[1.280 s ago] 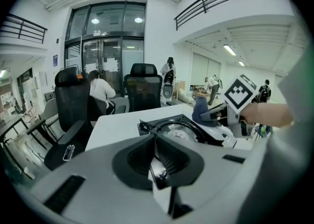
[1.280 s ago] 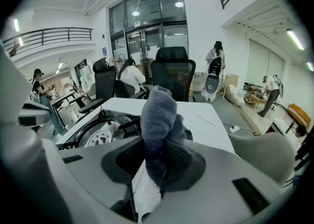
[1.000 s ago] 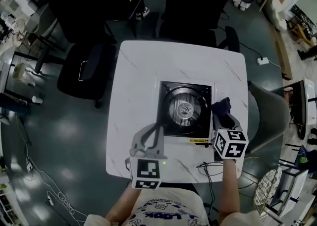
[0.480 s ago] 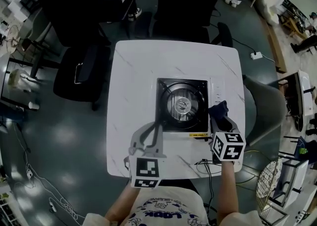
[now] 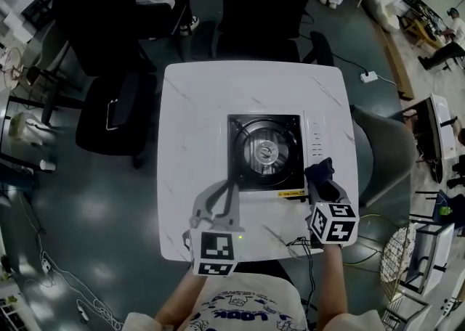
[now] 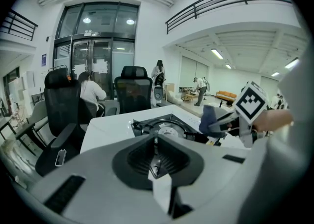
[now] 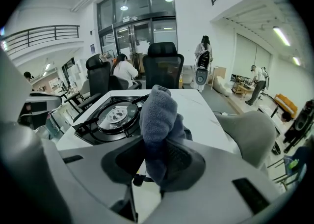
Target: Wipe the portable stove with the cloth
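Portable stove (image 5: 265,154): sits mid-table (image 5: 196,104), burner exposed and unobstructed.

Cloth (image 7: 158,120): a dark bunch at roughly 4 o'clock from the burner, by the stove's near right corner. Contact with the stove surface cannot be confirmed.

Right gripper (image 5: 323,188): jaws pinch the cloth's lower part, leaving a loose wad standing beyond the tips. This likely serves as the wiping pad.

Left gripper (image 5: 227,199): at 7 o'clock from the burner, by the stove's near left edge. Its jaws are pressed together with nothing between them. It is probably stationed to steady the stove.

Assessment: wiping appears about to begin at the near right corner.
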Action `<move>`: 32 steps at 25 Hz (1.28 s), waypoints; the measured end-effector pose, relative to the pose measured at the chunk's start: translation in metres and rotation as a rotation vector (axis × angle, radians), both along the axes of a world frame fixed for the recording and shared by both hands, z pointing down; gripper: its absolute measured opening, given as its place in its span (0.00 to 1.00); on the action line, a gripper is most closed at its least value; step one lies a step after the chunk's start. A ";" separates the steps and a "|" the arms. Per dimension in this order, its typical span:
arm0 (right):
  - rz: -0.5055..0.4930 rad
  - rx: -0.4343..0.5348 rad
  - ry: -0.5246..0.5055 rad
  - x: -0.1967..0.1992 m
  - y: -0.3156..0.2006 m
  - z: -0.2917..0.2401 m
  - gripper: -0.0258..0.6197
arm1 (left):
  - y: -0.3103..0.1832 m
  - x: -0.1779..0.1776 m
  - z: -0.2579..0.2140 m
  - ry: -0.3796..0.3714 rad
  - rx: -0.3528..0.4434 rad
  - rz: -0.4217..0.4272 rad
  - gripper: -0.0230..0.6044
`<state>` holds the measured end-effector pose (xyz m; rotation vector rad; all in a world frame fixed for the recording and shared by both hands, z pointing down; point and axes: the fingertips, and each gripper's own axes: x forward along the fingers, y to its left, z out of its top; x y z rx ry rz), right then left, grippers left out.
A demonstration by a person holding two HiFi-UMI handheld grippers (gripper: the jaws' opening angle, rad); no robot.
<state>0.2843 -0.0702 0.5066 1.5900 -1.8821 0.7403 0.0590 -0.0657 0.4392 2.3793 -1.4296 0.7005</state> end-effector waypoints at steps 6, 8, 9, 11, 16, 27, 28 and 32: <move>0.020 -0.014 0.008 0.001 0.018 0.001 0.21 | 0.001 0.001 -0.001 0.006 0.005 0.020 0.09; 0.021 -0.019 0.014 0.002 0.023 0.001 0.21 | 0.004 0.002 0.000 0.009 -0.004 0.028 0.09; 0.022 -0.022 0.016 0.002 0.025 0.000 0.21 | 0.006 0.002 0.001 0.010 -0.012 0.030 0.09; 0.024 -0.025 0.019 0.004 0.031 0.000 0.21 | 0.008 0.002 0.003 0.011 -0.017 0.033 0.09; 0.002 -0.023 0.049 0.004 0.042 0.001 0.21 | 0.012 -0.004 0.006 0.015 -0.023 0.020 0.09; -0.206 -0.013 0.252 -0.023 0.052 0.008 0.21 | 0.020 -0.012 0.011 0.014 -0.039 -0.003 0.09; -0.220 -0.011 0.256 -0.027 0.052 0.009 0.21 | 0.020 -0.013 0.010 0.015 -0.038 -0.004 0.09; -0.274 -0.012 0.264 -0.046 0.053 0.009 0.21 | 0.021 -0.016 0.006 0.020 -0.022 -0.015 0.09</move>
